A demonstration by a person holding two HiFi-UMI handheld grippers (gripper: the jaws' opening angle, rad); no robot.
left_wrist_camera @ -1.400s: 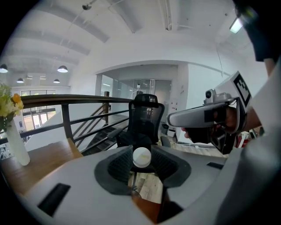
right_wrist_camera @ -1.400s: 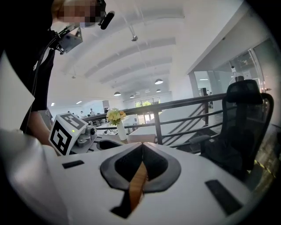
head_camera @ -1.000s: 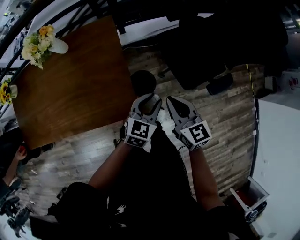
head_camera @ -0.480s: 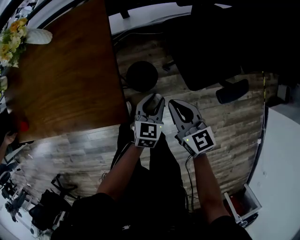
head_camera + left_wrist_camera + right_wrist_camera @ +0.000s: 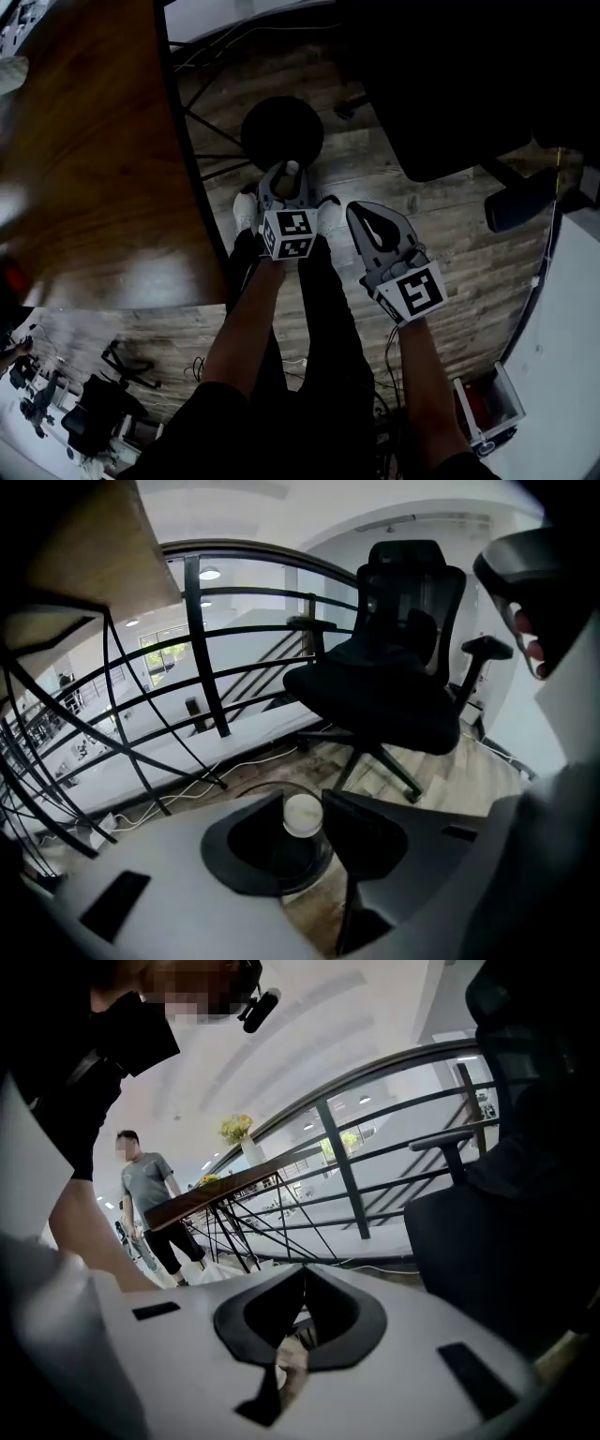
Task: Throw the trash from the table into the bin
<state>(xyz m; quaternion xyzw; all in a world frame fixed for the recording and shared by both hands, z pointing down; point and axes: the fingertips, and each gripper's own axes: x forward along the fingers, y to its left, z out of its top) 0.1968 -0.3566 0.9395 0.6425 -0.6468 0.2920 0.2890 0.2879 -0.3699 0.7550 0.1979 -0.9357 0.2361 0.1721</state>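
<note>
In the head view my left gripper (image 5: 289, 174) hangs just above the round black bin (image 5: 281, 129) on the wooden floor. It is shut on a small white round piece of trash (image 5: 292, 170). The left gripper view shows that white piece (image 5: 303, 815) pinched between the tips of my left gripper (image 5: 302, 800), with the bin's dark opening (image 5: 281, 855) right beneath it. My right gripper (image 5: 367, 214) is to the right of the bin, over bare floor. Its jaws meet at the tips in the right gripper view, where my right gripper (image 5: 300, 1272) holds nothing that I can see.
The brown wooden table (image 5: 84, 150) fills the left, its black wire legs beside the bin. A black office chair (image 5: 450, 84) stands behind and to the right. A white box (image 5: 487, 408) sits at lower right. A person (image 5: 150, 1204) stands beyond the table near a railing.
Both grippers have dropped toward the floor. The left one, still shut on the white piece, has come down from the table's edge to just over the bin. The table has slid left in view.
</note>
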